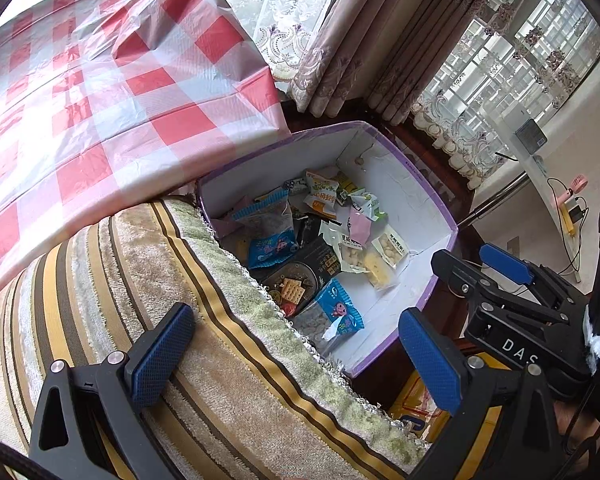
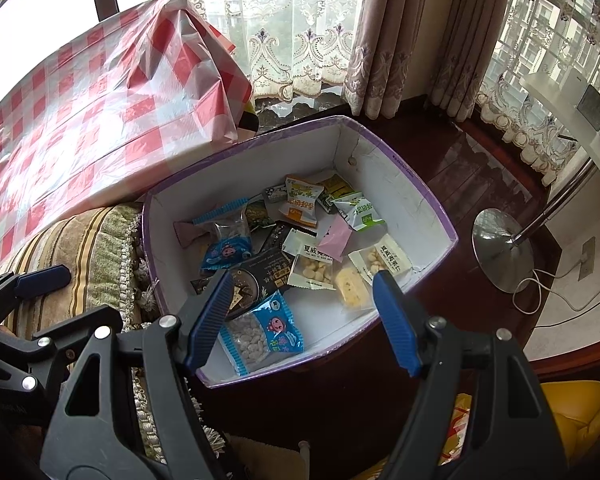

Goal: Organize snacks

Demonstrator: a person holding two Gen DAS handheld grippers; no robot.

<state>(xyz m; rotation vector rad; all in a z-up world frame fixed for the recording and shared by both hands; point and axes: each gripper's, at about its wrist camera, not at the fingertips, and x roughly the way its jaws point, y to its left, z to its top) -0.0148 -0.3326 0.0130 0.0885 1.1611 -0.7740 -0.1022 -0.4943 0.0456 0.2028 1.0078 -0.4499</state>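
Purple-rimmed cardboard box [image 2: 420, 196], white inside, on dark red wooden floor [image 2: 480, 168], open at the top. Heaped within, loose snack packets: blue packet with a pink cartoon figure [image 2: 262, 334] at the near end, pale pieces showing through its clear window; black packet [image 2: 266, 276] just beyond it, touching; two clear-windowed white packets of nuts [image 2: 314, 266] to the right of that; yellow wrapped piece [image 2: 352, 286] nearby; pink sachet [image 2: 336, 236] at the middle; orange-and-white packet [image 2: 300, 202] and green-and-white packet [image 2: 360, 210] toward the far end; second blue packet [image 2: 228, 240] at the left. Striped plush cushion [image 1: 148, 280] against the box's left side, red-and-white checked plastic cloth [image 1: 100, 92] beyond it. Silver lamp base [image 2: 502, 250] on the floor to the right of the box.

Left gripper [image 1: 296, 360] over the cushion's edge, blue pads well apart, nothing between them. Right gripper [image 2: 300, 320] above the box's near end, blue pads likewise spread wide, gripping nothing, the blue cartoon packet seen in the gap below. Lace curtains [image 2: 300, 40] across the far windows.
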